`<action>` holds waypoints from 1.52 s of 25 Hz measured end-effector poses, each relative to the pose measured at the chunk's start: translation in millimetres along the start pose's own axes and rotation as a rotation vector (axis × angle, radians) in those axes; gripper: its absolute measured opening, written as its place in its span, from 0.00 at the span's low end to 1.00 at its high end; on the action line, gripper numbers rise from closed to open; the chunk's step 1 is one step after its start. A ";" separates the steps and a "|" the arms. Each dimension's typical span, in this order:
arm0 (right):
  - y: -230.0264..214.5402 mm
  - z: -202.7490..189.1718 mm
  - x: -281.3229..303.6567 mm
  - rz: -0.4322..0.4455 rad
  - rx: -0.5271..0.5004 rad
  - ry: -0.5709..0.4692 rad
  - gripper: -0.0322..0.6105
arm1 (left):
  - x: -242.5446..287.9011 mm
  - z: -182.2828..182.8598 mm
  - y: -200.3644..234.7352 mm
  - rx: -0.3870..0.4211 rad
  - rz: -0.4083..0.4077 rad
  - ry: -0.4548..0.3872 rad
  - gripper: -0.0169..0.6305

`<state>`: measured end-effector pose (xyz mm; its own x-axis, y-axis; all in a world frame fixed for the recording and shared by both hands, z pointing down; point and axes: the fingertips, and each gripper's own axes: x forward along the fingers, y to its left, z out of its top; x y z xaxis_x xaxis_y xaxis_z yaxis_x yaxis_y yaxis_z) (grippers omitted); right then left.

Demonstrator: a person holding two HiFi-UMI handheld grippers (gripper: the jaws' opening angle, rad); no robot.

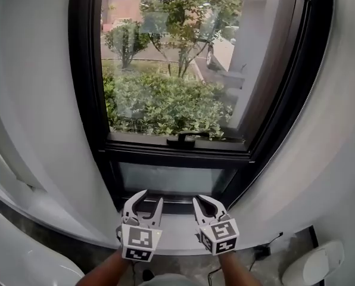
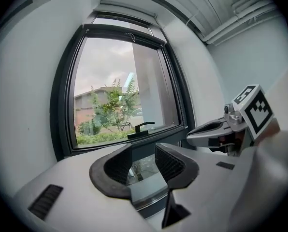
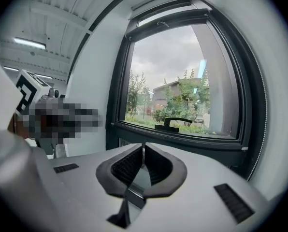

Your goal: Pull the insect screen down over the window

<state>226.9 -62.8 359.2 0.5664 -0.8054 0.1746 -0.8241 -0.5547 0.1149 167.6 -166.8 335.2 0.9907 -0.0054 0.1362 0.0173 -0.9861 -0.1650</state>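
Observation:
The window (image 1: 177, 70) has a black frame and clear glass with shrubs outside. Its black handle (image 1: 183, 139) sits on the lower bar, and it also shows in the left gripper view as the handle (image 2: 140, 128) and in the right gripper view as the handle (image 3: 172, 123). A thin looped cord (image 2: 129, 35) hangs at the top of the frame, under a pale housing (image 2: 127, 16); no screen covers the glass. My left gripper (image 1: 152, 196) (image 2: 144, 151) is open and holds nothing. My right gripper (image 1: 202, 199) (image 3: 143, 146) is shut and empty. Both are held just in front of the white sill (image 1: 177, 226), well below the handle.
White curved walls flank the window. A white rounded seat (image 1: 16, 261) is at the lower left and another white object (image 1: 314, 264) at the lower right. A dark cable (image 1: 267, 248) lies on the floor. A smaller fixed pane (image 1: 165, 179) sits under the handle bar.

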 end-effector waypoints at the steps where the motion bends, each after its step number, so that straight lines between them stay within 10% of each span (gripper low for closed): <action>1: 0.4 5.0 8.2 -0.008 -0.016 0.004 0.05 | 3.0 2.9 9.2 0.005 -0.011 -0.008 0.25; 15: -2.6 63.7 72.7 0.137 -0.378 -0.015 0.05 | 56.3 43.2 69.1 0.088 -0.021 -0.041 0.26; 19: -32.2 93.3 74.9 0.116 -0.469 -0.051 0.20 | 69.8 69.0 70.3 0.133 0.005 -0.055 0.30; 38: -193.0 323.3 50.8 -0.255 -1.037 -0.246 0.40 | 110.0 266.3 127.3 0.678 0.244 -0.132 0.45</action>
<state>416.2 -64.2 29.8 0.6112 -0.7757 -0.1574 -0.2207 -0.3580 0.9073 314.8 -248.7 69.0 0.9843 -0.1498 -0.0938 -0.1688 -0.6399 -0.7497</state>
